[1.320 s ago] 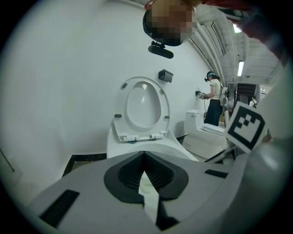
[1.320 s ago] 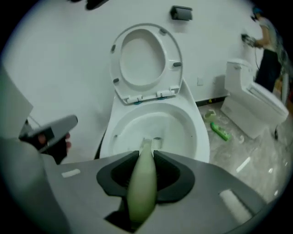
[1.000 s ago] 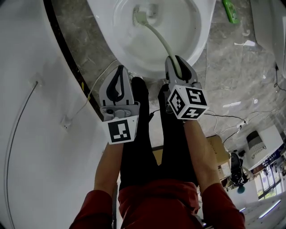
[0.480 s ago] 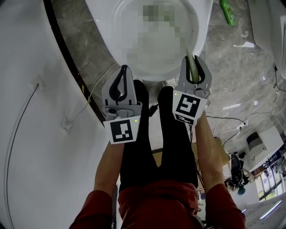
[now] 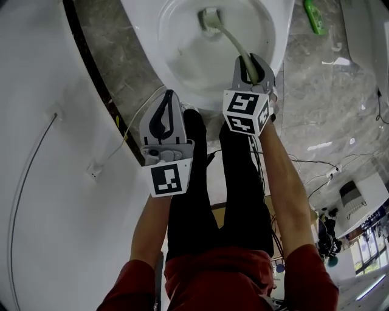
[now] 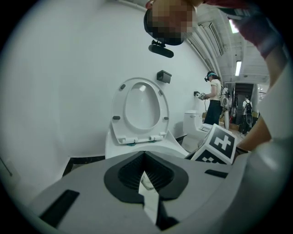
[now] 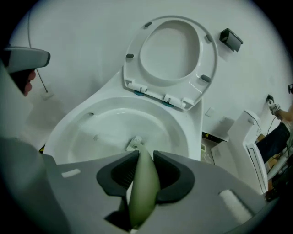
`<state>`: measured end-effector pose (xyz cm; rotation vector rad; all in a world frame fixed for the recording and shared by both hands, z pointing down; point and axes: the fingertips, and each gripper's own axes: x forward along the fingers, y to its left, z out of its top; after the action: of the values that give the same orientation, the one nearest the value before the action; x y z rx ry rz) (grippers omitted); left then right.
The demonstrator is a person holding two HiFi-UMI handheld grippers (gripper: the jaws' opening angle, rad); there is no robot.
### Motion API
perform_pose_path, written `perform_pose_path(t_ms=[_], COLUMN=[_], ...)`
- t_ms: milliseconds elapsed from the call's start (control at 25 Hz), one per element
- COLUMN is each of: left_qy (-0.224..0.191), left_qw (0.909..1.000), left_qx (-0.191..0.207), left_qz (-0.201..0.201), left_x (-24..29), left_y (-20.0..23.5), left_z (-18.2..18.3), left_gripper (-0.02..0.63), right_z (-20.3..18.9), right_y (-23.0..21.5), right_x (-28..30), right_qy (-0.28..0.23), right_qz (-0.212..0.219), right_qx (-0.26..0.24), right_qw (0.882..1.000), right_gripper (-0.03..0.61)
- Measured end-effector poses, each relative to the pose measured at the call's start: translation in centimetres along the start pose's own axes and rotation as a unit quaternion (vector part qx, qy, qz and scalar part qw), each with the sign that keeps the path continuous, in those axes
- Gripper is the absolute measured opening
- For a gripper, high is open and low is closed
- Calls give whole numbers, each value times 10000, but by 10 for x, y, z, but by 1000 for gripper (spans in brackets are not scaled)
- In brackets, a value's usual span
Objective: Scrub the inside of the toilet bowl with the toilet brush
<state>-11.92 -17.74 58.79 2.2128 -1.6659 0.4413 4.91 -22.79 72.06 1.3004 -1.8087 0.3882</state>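
pale green brush [image 5: 228, 39] handle sits clamped in the right claw [image 5: 251, 65] and runs toward 11 o'clock, its head low inside the white bowl [image 5: 149, 42]. the left claw [image 5: 165, 103] is pressed together on nothing, at the bowl's 7 o'clock, beside black-trousered legs [image 5: 194, 182]. black-and-white square markers [image 5: 167, 179] face up on both cubes. the seat [image 7: 171, 55] stands raised. a green bottle [image 5: 314, 15] lies on the marble floor [image 5: 328, 91] at 1 o'clock, and a white cable [image 5: 129, 126] trails off at 8 o'clock.
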Motion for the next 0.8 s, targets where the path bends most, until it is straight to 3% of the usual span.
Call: perform_pose_path(t_ms=[200,400,600,800], left_qy=[9,-17,-35,-31], left_qw=[10000,9999,9999,10000], left_qx=[-8,-103,-97,19], left_qz=[74,128,107,-11], left_x=[-4,-6,-4,-1], left_y=[8,12,11,5], left_z=[-3,-4,-1,3], left_gripper=[6,6,6,6], right_z=[29,63,36,10], right_y=[10,16,12,-23], right_x=[-14,-54,-14,-4], right_qy=[-294,-775,-217,268], right_qz=[253,510,490,255], right_qx=[-361,-211,503,1568], right_qw=[9986,9955,9973,9869], right_gripper=[110,110,112,110])
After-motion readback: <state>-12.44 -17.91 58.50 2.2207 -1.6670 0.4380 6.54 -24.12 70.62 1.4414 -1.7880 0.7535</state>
